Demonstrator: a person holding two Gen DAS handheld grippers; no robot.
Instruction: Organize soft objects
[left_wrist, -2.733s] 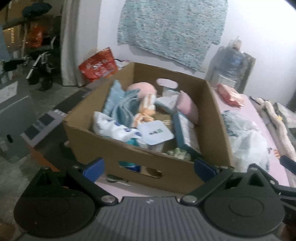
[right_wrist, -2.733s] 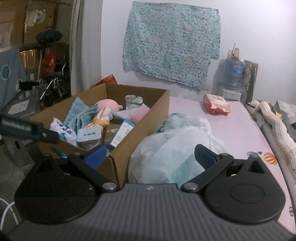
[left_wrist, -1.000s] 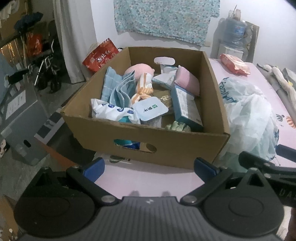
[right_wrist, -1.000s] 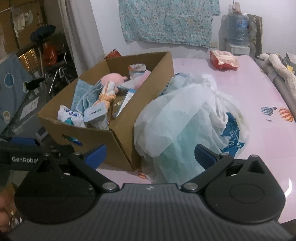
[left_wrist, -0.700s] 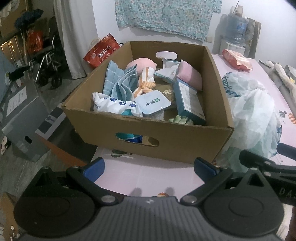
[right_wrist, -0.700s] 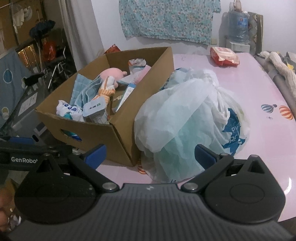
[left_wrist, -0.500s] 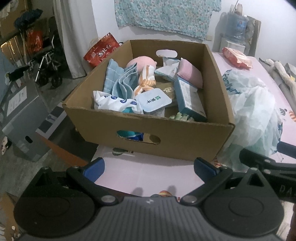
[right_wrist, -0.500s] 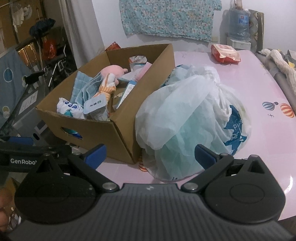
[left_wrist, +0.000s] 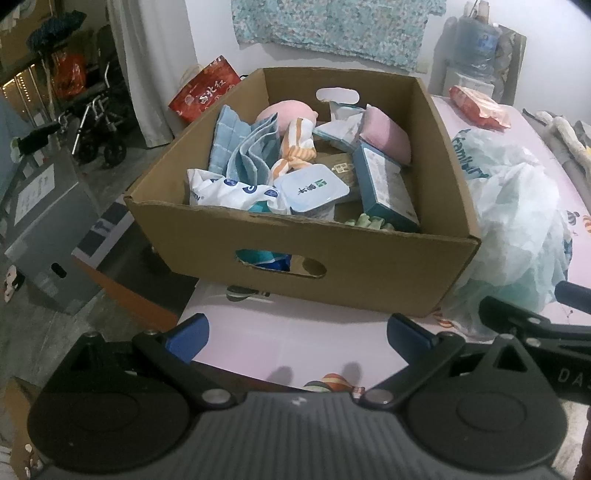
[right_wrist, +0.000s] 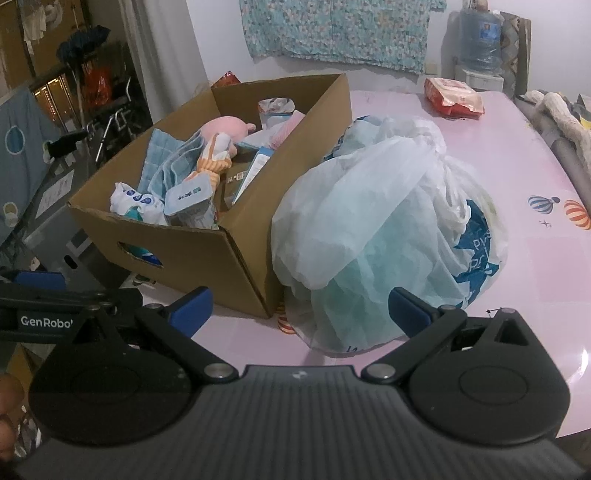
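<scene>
While both tools gape, cardboard box (left_wrist: 369, 258) brims with jumbled soft things

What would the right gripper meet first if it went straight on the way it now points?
Most likely the white plastic bag directly ahead of the open right gripper; the cardboard box lies left of that line. Depth is uncertain.

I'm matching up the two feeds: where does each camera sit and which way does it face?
Left wrist: on the left gripper, above the table edge, facing the box front; shows its open jaws and the right gripper's finger.
Right wrist: on the right gripper, facing the bag; shows its open jaws, the left gripper's finger and a fingertip.
Shared: box, bag, table.
</scene>
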